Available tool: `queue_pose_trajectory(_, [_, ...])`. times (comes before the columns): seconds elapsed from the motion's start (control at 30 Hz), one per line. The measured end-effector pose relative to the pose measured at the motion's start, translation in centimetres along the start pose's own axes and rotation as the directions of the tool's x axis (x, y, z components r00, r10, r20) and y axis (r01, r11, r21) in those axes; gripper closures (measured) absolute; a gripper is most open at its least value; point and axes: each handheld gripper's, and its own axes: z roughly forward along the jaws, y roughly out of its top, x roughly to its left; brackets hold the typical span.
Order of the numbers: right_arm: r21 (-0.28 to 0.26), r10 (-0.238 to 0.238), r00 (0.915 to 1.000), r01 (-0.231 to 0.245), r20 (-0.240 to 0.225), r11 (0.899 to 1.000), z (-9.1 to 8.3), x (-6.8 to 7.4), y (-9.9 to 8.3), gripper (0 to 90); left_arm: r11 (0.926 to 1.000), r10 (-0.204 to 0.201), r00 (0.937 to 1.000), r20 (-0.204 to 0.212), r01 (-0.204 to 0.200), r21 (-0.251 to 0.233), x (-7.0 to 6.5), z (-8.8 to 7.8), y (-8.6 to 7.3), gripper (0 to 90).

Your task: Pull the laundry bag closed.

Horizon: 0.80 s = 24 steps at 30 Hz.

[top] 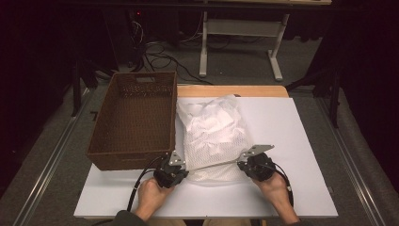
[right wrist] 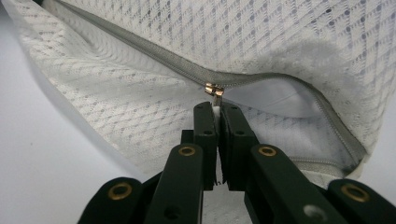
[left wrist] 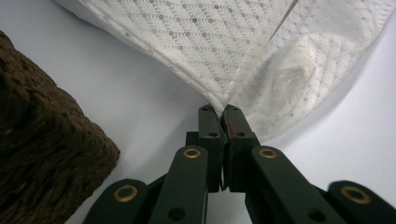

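A white mesh laundry bag [top: 212,134] stuffed with white cloth lies on the white table top. My left gripper [top: 181,165] holds its near left corner: in the left gripper view the jaws [left wrist: 223,111] are shut on a pinch of the mesh bag [left wrist: 243,51]. My right gripper [top: 243,162] is at the bag's near right end. In the right gripper view its jaws [right wrist: 216,108] are shut on the pull tab of the brass zip slider [right wrist: 214,88]. The grey zipper [right wrist: 140,49] is closed to the left of the slider and gapes open to its right.
A brown woven basket [top: 101,141] stands on the table's left side, close beside my left gripper. The white board [top: 291,141] has bare room to the right of the bag. A table frame and cables sit on the floor beyond.
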Motion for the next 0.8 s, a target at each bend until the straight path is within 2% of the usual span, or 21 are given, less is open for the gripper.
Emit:
queue_pose_trajectory(0.2, [0.000, -0.004, 1.0000, 0.004, 0.006, 1.000, 0.00, -0.07, -0.02, 87.2, 1.0000, -0.002, 1.0000, 0.002, 0.002, -0.001, 0.04, 0.01, 0.00, 87.8])
queue_pose_trajectory(0.27, [-0.002, 0.006, 1.0000, -0.006, -0.006, 1.000, -0.03, -0.22, -0.08, 87.2, 1.0000, -0.001, 1.0000, 0.001, 0.001, 0.000, 0.01, 0.01, 0.01, 87.8])
queue_pose_trajectory(0.43, [0.001, 0.007, 0.9999, -0.007, 0.010, 1.000, -0.19, -0.34, -0.15, 87.2, 1.0000, 0.001, 1.0000, 0.001, -0.001, 0.000, 0.01, 0.00, 0.00, 87.9])
queue_pose_trajectory(0.47, [-0.004, 0.011, 0.9999, -0.011, -0.001, 1.000, -0.22, -0.43, -0.22, 87.2, 1.0000, 0.001, 1.0000, 0.001, -0.001, 0.000, 0.01, 0.01, 0.00, 87.9])
queue_pose_trajectory(0.57, [-0.002, 0.009, 0.9999, -0.009, 0.010, 1.000, -0.29, -0.53, -0.31, 87.2, 1.0000, -0.001, 1.0000, 0.002, 0.001, -0.002, 0.03, 0.01, -0.01, 87.9])
queue_pose_trajectory(0.8, [-0.007, 0.018, 0.9998, -0.018, 0.002, 1.000, -0.41, -0.65, -0.40, 87.2, 1.0000, 0.002, 1.0000, 0.001, -0.002, -0.001, 0.01, 0.01, -0.01, 87.9])
